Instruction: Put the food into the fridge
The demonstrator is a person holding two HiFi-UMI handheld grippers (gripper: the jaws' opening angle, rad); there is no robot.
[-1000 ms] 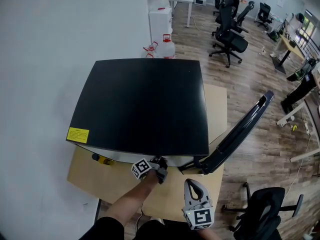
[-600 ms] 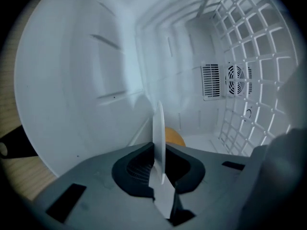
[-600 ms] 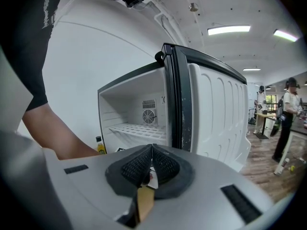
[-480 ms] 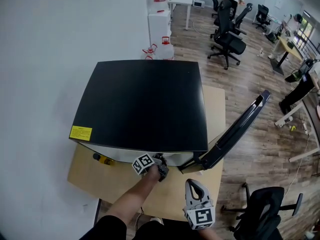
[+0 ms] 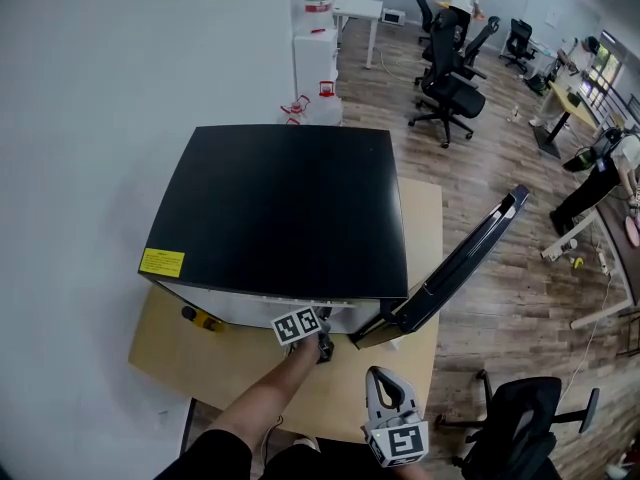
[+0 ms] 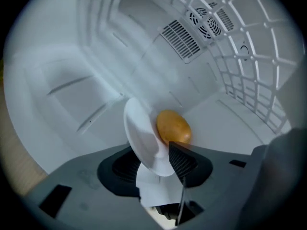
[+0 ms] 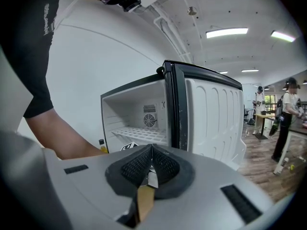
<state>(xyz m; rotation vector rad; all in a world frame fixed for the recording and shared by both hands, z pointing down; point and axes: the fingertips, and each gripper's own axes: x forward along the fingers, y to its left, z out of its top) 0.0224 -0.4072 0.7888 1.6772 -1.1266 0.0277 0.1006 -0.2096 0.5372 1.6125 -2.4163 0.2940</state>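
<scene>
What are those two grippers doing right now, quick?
Left gripper: jaws opening, with a white plate carrying a round orange-brown food between them.
Right gripper: closed, holding nothing.

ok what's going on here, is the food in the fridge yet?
The person's left gripper is inside the open fridge with a white plate carrying a round orange-brown food item. Its jaws are opening with the plate's rim between them, so the plate looks to be getting released inside. The right gripper is shut and empty, outside by the door.
</scene>
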